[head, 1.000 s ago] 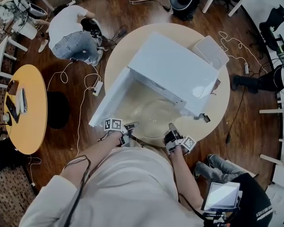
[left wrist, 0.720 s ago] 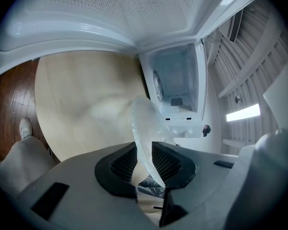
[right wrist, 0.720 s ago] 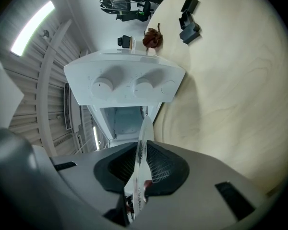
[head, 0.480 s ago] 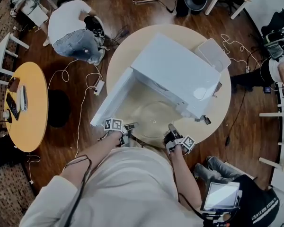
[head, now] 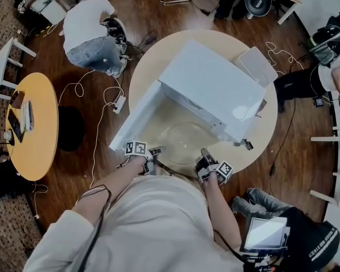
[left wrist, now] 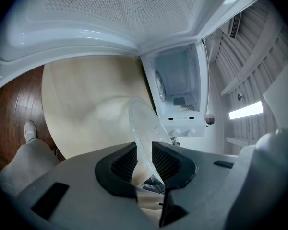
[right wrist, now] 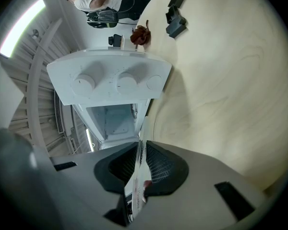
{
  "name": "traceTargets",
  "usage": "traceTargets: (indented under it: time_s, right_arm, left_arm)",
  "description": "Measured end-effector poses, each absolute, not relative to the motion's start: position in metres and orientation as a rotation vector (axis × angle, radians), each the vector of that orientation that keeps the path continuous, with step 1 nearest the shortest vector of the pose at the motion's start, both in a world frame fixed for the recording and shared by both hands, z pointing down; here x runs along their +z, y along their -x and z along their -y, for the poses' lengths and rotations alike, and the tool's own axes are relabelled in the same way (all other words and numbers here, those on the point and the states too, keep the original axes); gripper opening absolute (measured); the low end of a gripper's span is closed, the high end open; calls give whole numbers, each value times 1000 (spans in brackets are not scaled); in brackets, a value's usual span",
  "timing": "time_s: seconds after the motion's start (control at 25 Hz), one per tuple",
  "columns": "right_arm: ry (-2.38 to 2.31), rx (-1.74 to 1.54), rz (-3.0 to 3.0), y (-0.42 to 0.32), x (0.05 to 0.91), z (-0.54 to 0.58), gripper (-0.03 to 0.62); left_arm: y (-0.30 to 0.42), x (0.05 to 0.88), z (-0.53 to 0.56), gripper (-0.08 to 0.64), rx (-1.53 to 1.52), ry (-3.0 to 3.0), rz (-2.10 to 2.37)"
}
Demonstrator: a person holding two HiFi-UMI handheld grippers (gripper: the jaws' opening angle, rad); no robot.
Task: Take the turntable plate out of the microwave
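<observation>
White door [head: 133,120] swung wide at left, the microwave [head: 215,86] stands on a round, pale tabletop [head: 263,132]. Just beside the door's near end, the left tool [left wrist: 145,158] is clamped on the rim of the clear glass turntable plate [head: 184,143]. The plate is outside the oven, in front of its open cavity and over the tabletop's near edge. At the plate's opposite rim, the right tool [right wrist: 140,164] pinches the glass tightly. Whether the plate rests on the wood cannot be told.

Left gripper [head: 156,151] and right gripper [head: 204,153] reach forward, jaws clamped.
</observation>
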State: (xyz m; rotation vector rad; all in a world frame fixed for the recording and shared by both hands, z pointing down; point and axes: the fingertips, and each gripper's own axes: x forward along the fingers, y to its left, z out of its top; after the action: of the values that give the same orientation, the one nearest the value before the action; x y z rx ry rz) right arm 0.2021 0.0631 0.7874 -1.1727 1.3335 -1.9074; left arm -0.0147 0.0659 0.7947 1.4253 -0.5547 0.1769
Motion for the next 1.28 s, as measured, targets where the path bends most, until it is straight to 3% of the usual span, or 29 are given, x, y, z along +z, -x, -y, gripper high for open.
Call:
traceTargets:
  time_s: [1.28]
  right_arm:
    - [1178,-1870,-1413,-205,782,-55,44]
  left_arm:
    - [12,788,-60,101,188,-1471,581]
